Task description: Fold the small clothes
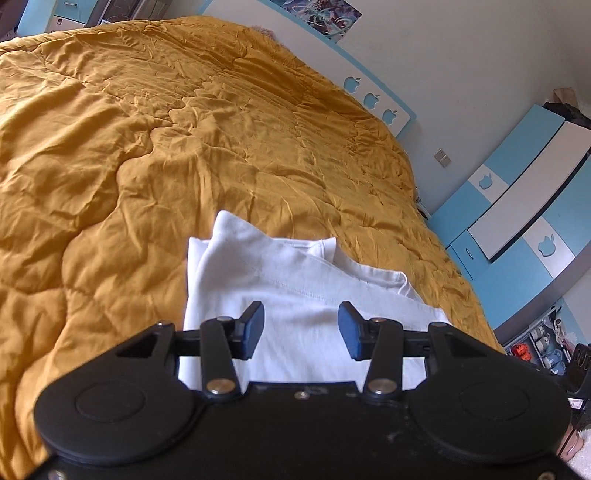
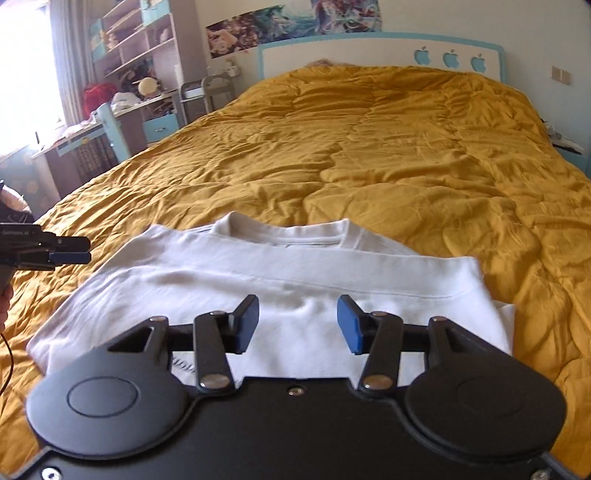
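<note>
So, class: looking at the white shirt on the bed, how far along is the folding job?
Done: the white shirt lies on the mustard quilt with its lower part folded up over the body, hem just below the collar. In hand: nothing; the left gripper and right gripper are both open above it. Left: probably another fold to make it compact.

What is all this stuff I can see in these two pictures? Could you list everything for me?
White shirt: one, white, folded, lying on the quilt just ahead of both grippers.
Quilt: one, mustard yellow, rumpled, covering the bed.
Headboard: one, white with blue trim and three blue apple shapes, at the far end of the bed.
Posters: colourful, on the wall above the headboard.
Shelves: white and blue, cluttered, far left by the window.
Wardrobe: blue and white, right of the bed.
Left gripper: black, blue pads, open, empty.
Right gripper: black, blue pads, open, empty.
</note>
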